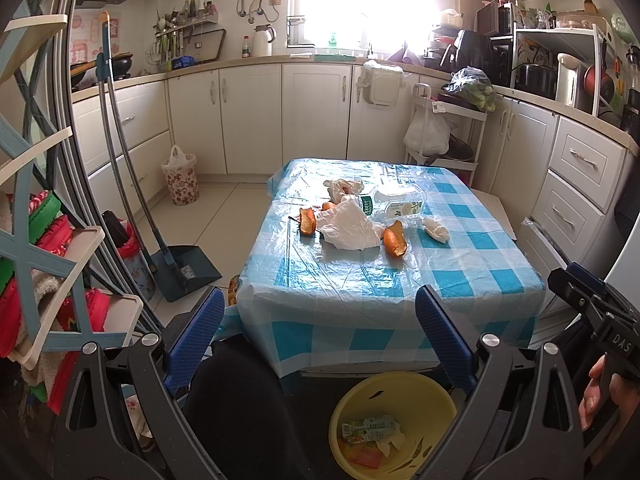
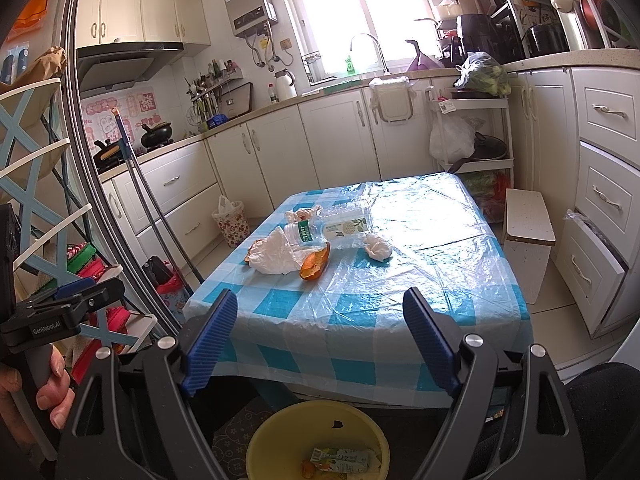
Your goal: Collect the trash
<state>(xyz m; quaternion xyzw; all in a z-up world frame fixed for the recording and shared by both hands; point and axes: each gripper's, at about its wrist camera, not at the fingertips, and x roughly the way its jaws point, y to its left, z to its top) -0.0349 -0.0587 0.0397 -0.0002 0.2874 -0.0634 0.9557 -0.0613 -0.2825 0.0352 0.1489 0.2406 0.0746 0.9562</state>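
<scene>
A small table [image 1: 460, 280] with a blue checked plastic cloth carries trash: orange peels [image 1: 394, 242] [image 2: 315, 264], a crumpled white plastic bag [image 1: 349, 227] [image 2: 276, 255], a clear empty bottle [image 1: 396, 202] [image 2: 340, 227], a tissue wad [image 1: 436, 229] [image 2: 377, 249] and a wrapper [image 1: 344, 187]. A yellow bin [image 1: 394, 424] [image 2: 318, 444] with some trash stands on the floor below the near table edge. My left gripper [image 1: 320, 344] is open and empty in front of the table. My right gripper [image 2: 318, 344] is open and empty too, beside it.
A dustpan and broom [image 1: 184, 268] lean at the left by a shelf rack [image 1: 48, 240]. A floral waste basket [image 1: 180, 178] stands by the cabinets. A white stool [image 2: 526, 236] and open drawers [image 2: 592, 264] are to the right of the table.
</scene>
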